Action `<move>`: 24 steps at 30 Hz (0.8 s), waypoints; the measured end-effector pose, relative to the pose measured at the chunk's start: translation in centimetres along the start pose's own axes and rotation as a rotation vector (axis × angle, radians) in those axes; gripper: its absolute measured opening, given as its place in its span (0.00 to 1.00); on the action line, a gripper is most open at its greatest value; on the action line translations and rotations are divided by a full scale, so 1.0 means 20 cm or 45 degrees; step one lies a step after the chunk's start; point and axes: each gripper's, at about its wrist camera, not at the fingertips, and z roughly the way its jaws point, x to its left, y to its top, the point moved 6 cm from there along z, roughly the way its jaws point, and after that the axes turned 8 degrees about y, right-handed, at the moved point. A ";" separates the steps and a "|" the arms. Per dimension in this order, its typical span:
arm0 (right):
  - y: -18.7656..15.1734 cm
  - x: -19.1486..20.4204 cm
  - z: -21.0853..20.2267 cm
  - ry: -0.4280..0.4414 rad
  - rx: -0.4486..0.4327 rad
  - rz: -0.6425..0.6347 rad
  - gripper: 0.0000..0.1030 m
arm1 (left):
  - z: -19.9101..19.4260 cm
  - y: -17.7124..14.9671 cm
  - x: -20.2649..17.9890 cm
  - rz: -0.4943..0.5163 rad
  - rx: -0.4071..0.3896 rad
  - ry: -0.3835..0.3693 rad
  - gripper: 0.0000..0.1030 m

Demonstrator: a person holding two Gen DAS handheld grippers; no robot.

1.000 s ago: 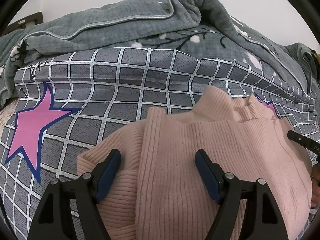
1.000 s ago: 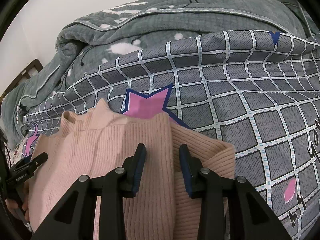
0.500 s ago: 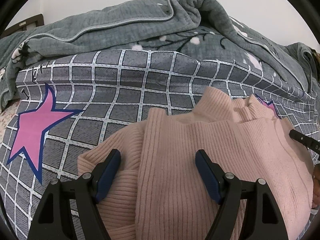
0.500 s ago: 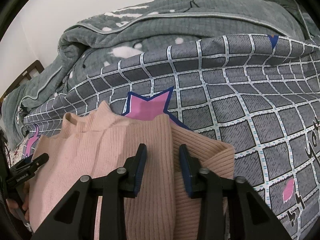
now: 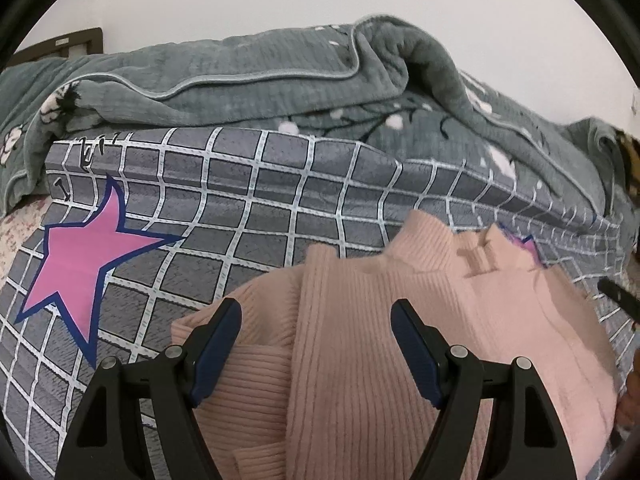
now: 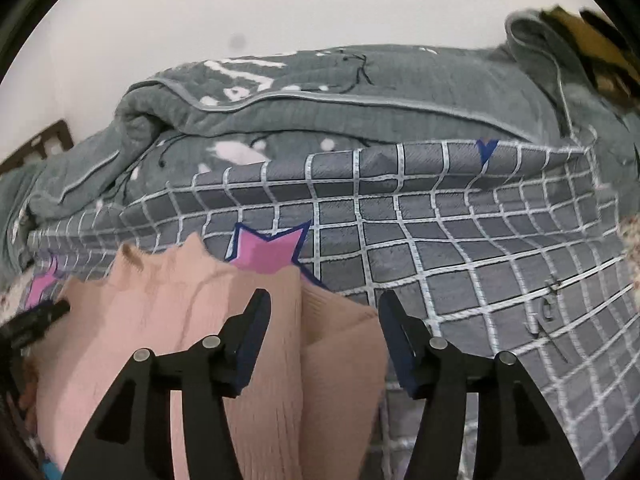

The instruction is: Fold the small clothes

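A pink ribbed sweater (image 5: 400,320) lies on the grey checked bedspread (image 5: 248,200), collar away from me, both sleeves folded in over the body. My left gripper (image 5: 316,320) is open, its jaws wide over the sweater's left folded edge, holding nothing. The sweater also shows in the right wrist view (image 6: 208,320). My right gripper (image 6: 324,316) is open over the sweater's right folded sleeve, jaws apart and empty. The tip of the other gripper shows at the right edge of the left wrist view (image 5: 620,300) and at the left edge of the right wrist view (image 6: 36,316).
A bunched grey-green quilt (image 5: 260,92) lies along the back of the bed against a white wall. Pink stars (image 5: 80,256) are printed on the bedspread. A dark wooden headboard (image 5: 56,46) shows far left. A brown patterned item (image 6: 600,44) lies at top right.
My right gripper has opened from nearly shut to wide and let go of the sweater's right fold. The left gripper stays open; its view shifted slightly.
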 end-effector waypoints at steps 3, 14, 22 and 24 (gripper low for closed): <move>-0.06 0.03 -0.10 0.048 0.036 -0.020 0.54 | -0.04 0.02 0.02 -0.035 -0.031 -0.036 0.72; -0.37 -0.06 -0.18 0.249 0.167 0.237 0.59 | -0.34 -0.13 0.14 -0.121 0.021 -0.167 0.74; -0.39 0.01 -0.08 0.225 0.230 0.198 0.59 | -0.34 -0.36 0.27 -0.213 0.175 -0.159 0.74; -0.39 0.04 -0.06 0.193 0.236 0.143 0.61 | -0.30 -0.39 0.26 -0.214 0.212 -0.173 0.74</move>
